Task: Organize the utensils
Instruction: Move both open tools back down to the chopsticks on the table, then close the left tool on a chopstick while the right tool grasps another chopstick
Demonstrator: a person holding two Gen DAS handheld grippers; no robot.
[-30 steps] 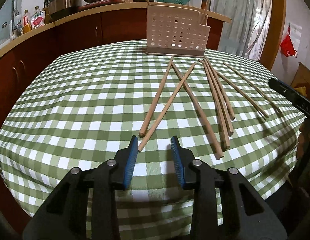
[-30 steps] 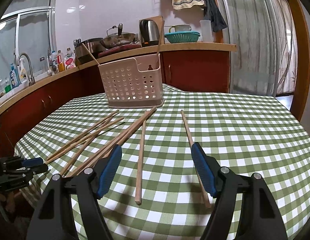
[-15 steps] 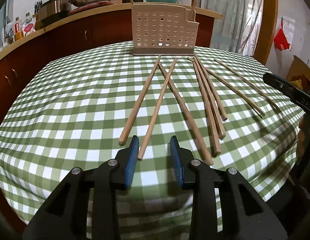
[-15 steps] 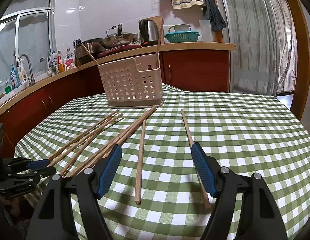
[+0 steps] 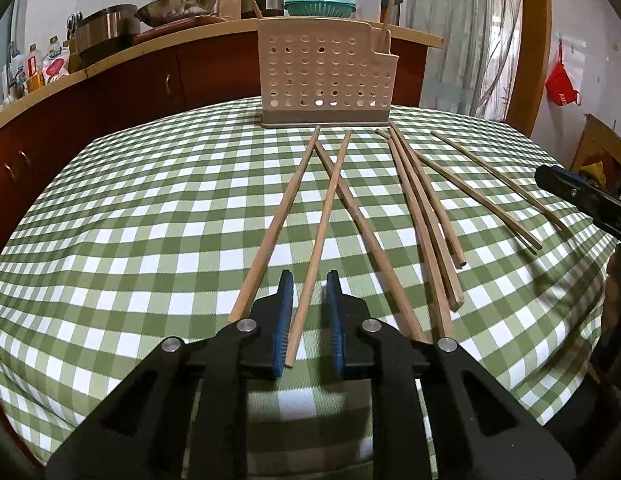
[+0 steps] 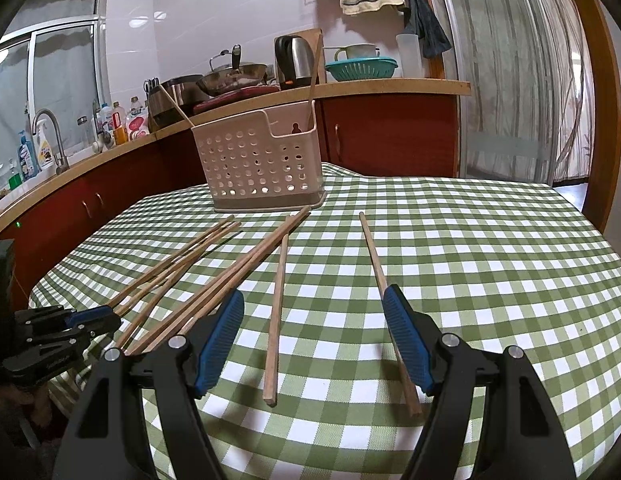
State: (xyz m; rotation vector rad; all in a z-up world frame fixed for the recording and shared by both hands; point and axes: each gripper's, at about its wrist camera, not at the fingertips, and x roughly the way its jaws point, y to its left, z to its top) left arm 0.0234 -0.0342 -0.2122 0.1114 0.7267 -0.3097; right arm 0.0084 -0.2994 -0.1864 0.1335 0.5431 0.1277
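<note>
Green-and-white checked cloth (image 5: 150,208) covers the round counter, with dark red kitchen cabinets (image 6: 390,132) curving behind it and a steel wok (image 5: 178,2) and an electric kettle (image 6: 294,58) on the wooden top above them. At the far side of the cloth stands a beige perforated utensil holder (image 5: 324,76), upright, with two chopsticks already leaning out of it. Eight more wooden chopsticks lie loose on the cloth in front of it, fanned toward the near edge. The left gripper (image 5: 308,320) hangs low over the near end of one chopstick (image 5: 320,236), which runs straight between its blue fingers (image 5: 284,312); the fingers have just been closing and now stand narrowly apart, the stick's end lying against the left pad while a gap shows on the right, so they flank it rather than pinch it. A neighbouring chopstick (image 5: 274,224) lies just outside the left finger. The right gripper (image 6: 314,344) has its fingers spread wide and holds nothing; a single chopstick (image 6: 276,308) lies on the cloth between them, touching neither, and another chopstick (image 6: 380,280) passes under the right finger.
</note>
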